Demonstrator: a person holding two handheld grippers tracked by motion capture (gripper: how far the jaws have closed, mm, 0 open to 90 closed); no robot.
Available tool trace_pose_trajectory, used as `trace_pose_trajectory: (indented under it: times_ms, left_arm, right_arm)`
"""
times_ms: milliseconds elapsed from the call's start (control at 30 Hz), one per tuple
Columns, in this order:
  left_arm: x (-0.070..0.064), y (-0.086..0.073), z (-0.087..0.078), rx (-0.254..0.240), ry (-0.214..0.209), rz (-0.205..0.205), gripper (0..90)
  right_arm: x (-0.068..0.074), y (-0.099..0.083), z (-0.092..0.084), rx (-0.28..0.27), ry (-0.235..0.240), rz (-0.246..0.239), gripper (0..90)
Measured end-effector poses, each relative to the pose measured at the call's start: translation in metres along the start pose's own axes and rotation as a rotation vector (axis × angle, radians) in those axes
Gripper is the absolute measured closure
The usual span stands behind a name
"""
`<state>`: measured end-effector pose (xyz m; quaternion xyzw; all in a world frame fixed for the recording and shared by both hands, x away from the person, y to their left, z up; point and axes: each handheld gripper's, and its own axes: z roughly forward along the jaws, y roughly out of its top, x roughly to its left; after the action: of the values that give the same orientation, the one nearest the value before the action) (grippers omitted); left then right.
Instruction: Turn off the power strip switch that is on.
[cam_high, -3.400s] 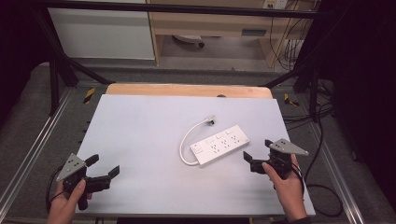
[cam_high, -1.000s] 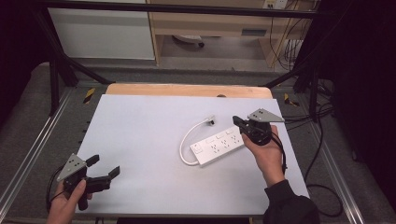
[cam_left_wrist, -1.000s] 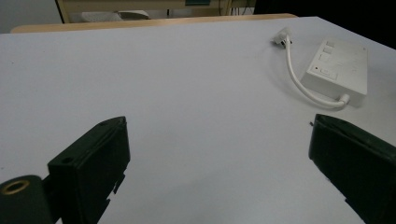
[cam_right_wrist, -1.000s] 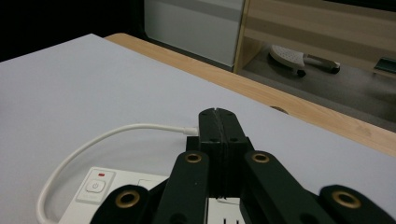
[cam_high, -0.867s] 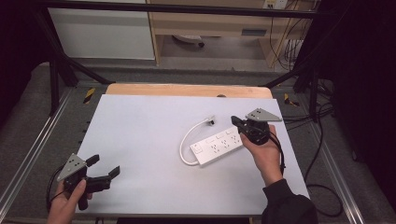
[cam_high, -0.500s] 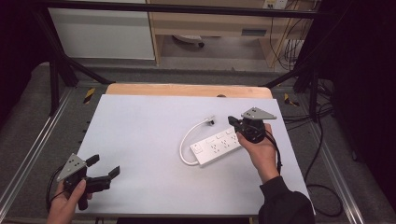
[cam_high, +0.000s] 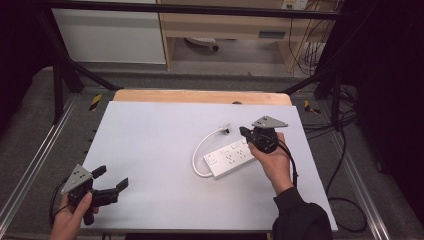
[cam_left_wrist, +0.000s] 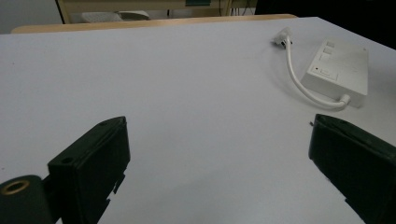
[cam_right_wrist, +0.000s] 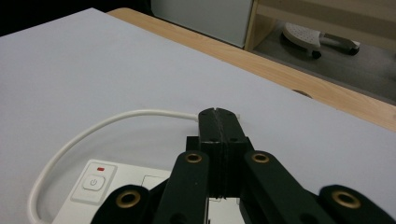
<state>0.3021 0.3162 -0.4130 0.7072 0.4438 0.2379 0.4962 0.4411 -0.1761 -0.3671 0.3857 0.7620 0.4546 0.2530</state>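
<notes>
A white power strip (cam_high: 230, 157) lies slantwise right of the table's middle, its red-marked switch (cam_right_wrist: 95, 181) toward the left end. Its white cord (cam_high: 200, 150) loops back to a small plug (cam_high: 226, 130) lying on the table. My right gripper (cam_high: 243, 131) hovers over the strip's far right end, jaws shut together with nothing seen between them, tips just right of the plug. In the right gripper view the shut tips (cam_right_wrist: 218, 114) cover the spot where the cord (cam_right_wrist: 93, 128) ends. My left gripper (cam_high: 111, 177) is held open at the front left, far from the strip (cam_left_wrist: 338, 70).
The white table top (cam_high: 150, 145) has a wooden strip (cam_high: 200, 96) along its back edge. Behind it stand a white cabinet (cam_high: 110, 35) and a shelf unit. Black cables (cam_high: 345, 200) trail over the floor at the right. Metal frame rails (cam_high: 30, 170) run along both sides.
My right gripper came from the front right edge up over the strip's right end and has crept a little left toward the plug in the last second. The left gripper stayed put.
</notes>
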Motion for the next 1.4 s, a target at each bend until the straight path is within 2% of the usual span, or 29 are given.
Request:
trace_pose_trajectory:
  times_ms: [867, 1400]
  left_arm:
    - [0.0, 0.0, -0.001, -0.004, 0.001, -0.003, 5.2]
    - [0.0, 0.0, -0.001, -0.004, 0.0, -0.002, 5.3]
  right_arm:
    - [0.013, -0.018, 0.024, 0.058, 0.034, 0.007, 90.0]
    - [0.014, -0.027, 0.032, 0.086, 0.026, 0.014, 90.0]
